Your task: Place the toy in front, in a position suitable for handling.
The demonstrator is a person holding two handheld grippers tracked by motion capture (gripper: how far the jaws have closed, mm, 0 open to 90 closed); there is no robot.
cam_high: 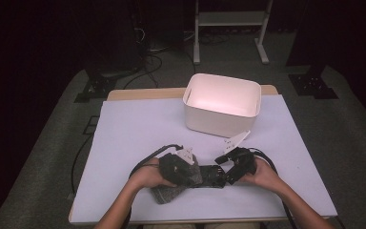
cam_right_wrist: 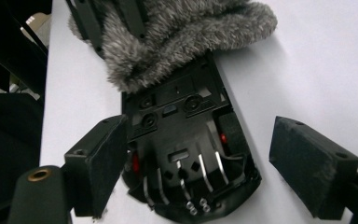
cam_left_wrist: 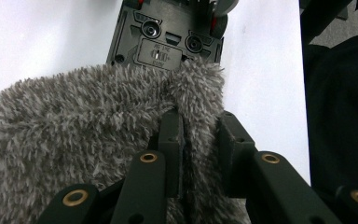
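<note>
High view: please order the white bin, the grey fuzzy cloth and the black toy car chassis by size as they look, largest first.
1. white bin
2. grey fuzzy cloth, partly hidden by the left gripper
3. black toy car chassis, partly covered by the cloth, so its rank is unsure

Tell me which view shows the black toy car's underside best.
The right gripper view: the black toy car lies close, chassis up, between that gripper's open jaws. The left gripper view shows one end past the grey fuzzy cloth. The high view shows a small dark shape.

Dark lab, cables [cam_high: 145, 62] on floor, metal stand [cam_high: 231, 21]
</note>
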